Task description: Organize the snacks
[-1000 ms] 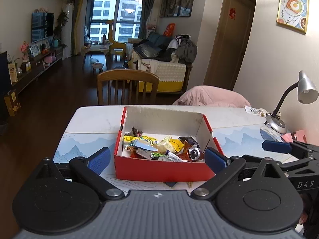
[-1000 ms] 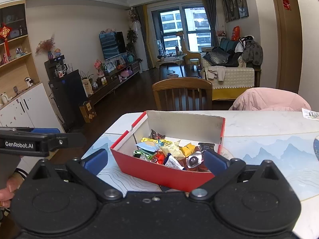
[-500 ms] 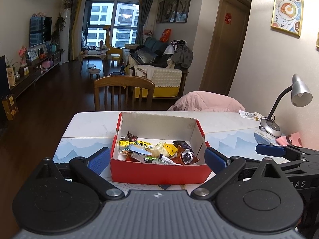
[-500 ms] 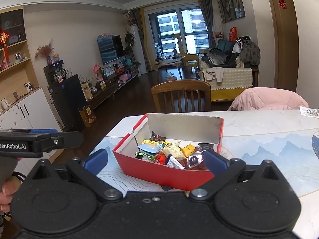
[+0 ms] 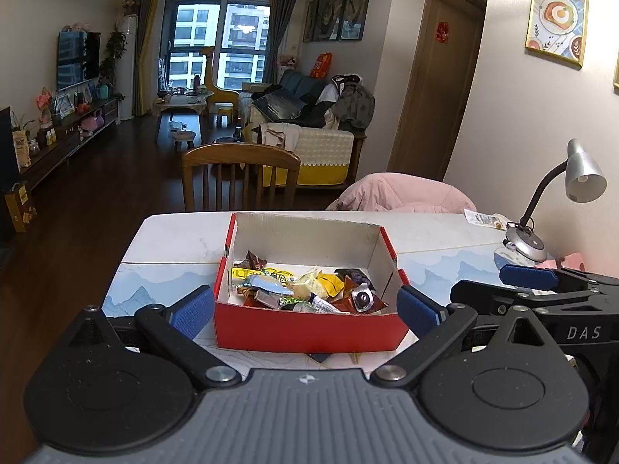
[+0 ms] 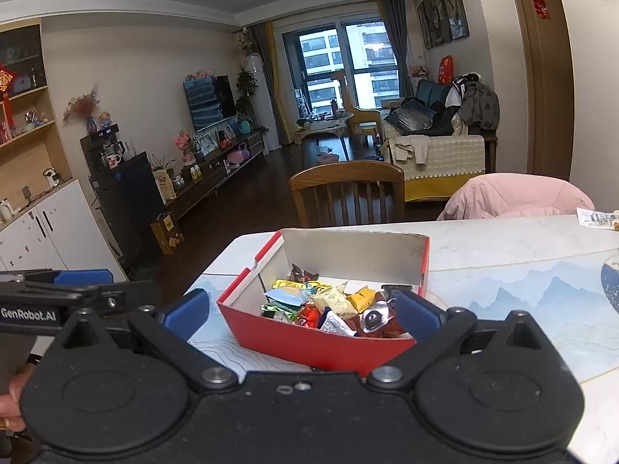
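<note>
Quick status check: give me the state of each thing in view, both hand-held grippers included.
Left hand-held gripper: open, empty, short of the box.
Right hand-held gripper: open, empty.
Red box: lidless, upright on the table.
Snacks: wrapped, piled loose inside the box.
Desk lamp: cannot tell if lit.
Wooden chair: pushed to the table's far edge, unoccupied.

A box (image 5: 309, 332) sits on the table (image 5: 178, 236) with a heap of wrapped snacks (image 5: 305, 290) inside it, and a wooden chair (image 5: 240, 178) stands behind the table's far edge. To the right of the box a desk lamp (image 5: 541, 208) stands on the table by the wall, with a padded jacket (image 5: 402, 195) behind the far edge to the chair's right, and a sofa (image 5: 309, 143) farther back
</note>
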A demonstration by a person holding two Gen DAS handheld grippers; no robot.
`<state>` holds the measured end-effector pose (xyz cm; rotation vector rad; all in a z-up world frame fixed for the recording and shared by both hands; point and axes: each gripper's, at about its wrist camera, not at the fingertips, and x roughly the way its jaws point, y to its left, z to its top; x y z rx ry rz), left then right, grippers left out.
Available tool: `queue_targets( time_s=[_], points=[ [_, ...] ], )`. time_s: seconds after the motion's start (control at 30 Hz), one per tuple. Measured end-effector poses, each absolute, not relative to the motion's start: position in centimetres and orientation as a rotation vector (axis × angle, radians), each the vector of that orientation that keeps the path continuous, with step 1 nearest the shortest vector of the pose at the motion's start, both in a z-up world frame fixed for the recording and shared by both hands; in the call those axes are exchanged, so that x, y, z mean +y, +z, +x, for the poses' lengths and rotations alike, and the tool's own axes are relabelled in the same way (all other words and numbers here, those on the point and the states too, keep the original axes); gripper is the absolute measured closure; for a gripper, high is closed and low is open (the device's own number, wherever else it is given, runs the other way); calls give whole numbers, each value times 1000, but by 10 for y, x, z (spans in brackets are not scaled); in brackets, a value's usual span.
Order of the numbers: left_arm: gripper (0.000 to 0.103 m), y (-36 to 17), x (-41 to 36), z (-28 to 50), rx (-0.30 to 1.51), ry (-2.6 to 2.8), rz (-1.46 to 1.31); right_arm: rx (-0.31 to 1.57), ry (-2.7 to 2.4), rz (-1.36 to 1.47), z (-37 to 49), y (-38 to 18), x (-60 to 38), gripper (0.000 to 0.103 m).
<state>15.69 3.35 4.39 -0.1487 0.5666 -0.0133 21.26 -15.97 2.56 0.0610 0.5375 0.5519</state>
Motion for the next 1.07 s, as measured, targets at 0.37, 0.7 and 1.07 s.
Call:
queue_targets(
  time_s=[0.37, 0.7, 1.07],
  points=[
    [2, 42, 30, 154, 583, -24, -149, 548, 544, 63, 212, 24, -160, 0],
    [2, 37, 29, 150, 608, -40, -163, 552, 545, 66, 212, 20, -161, 0],
    [2, 33, 28, 151, 622, -44, -172, 561, 546, 67, 211, 15, -162, 0]
  ],
)
